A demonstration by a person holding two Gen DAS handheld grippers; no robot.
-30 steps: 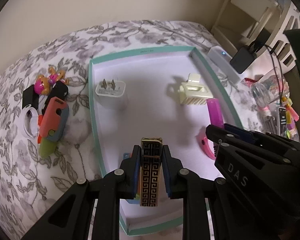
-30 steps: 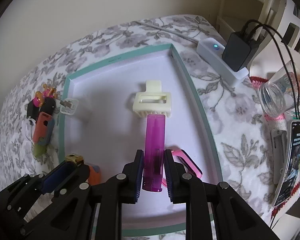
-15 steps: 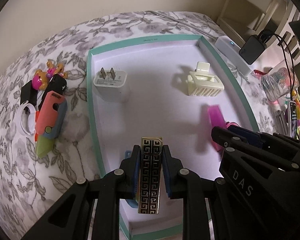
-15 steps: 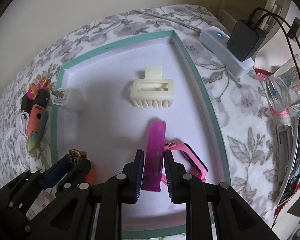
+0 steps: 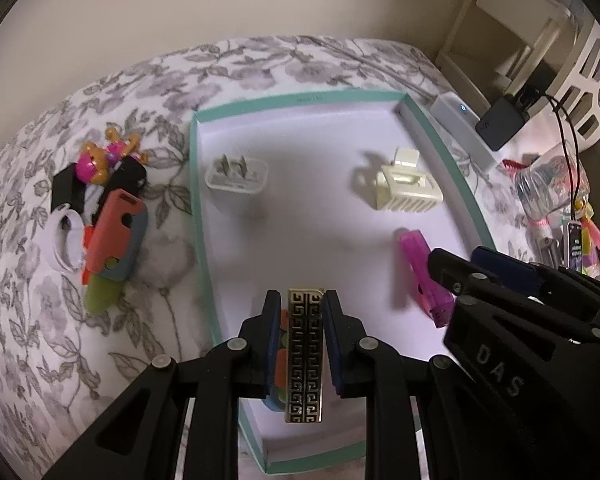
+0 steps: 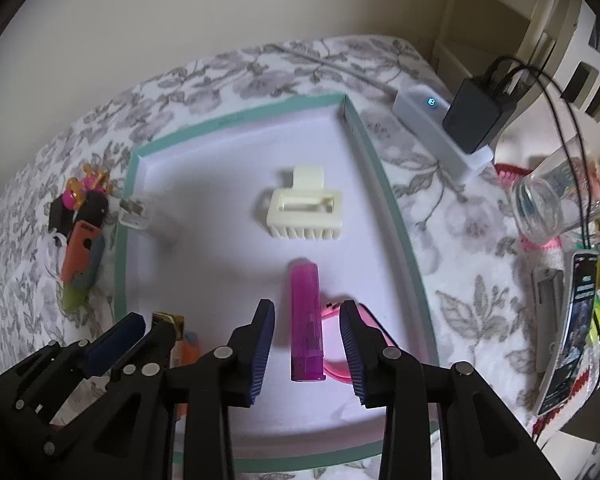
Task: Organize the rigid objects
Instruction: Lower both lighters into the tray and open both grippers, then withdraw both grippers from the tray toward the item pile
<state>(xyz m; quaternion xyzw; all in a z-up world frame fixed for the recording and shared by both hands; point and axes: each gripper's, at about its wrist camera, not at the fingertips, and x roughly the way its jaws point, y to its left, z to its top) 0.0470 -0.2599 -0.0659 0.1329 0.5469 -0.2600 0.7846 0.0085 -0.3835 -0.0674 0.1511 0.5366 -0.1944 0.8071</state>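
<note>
My left gripper [image 5: 300, 300] is shut on a gold lighter with a black key pattern [image 5: 304, 356], held above the near left corner of the teal-rimmed white tray [image 5: 198, 216]. An orange object [image 5: 280, 360] lies just under it. My right gripper [image 6: 307, 312] hangs over the tray's near right part with its jaws opening. The purple lighter [image 6: 306, 320] lies flat between them, and neither pad touches it. It rests partly on a pink band [image 6: 374, 328]. Also in the tray are a cream hair claw clip [image 6: 306, 210] and a white charger plug [image 5: 236, 174].
Left of the tray, a pile sits on the floral cloth: a red and grey case [image 5: 116, 236], a pink and orange toy [image 5: 100, 160] and a white ring [image 5: 66, 240]. To the right are a power strip with a black adapter [image 6: 472, 120], cables and a glass jar [image 6: 552, 204].
The right jaws have parted and let go of the purple lighter, which now lies on the tray floor. The left gripper still holds the gold lighter.
</note>
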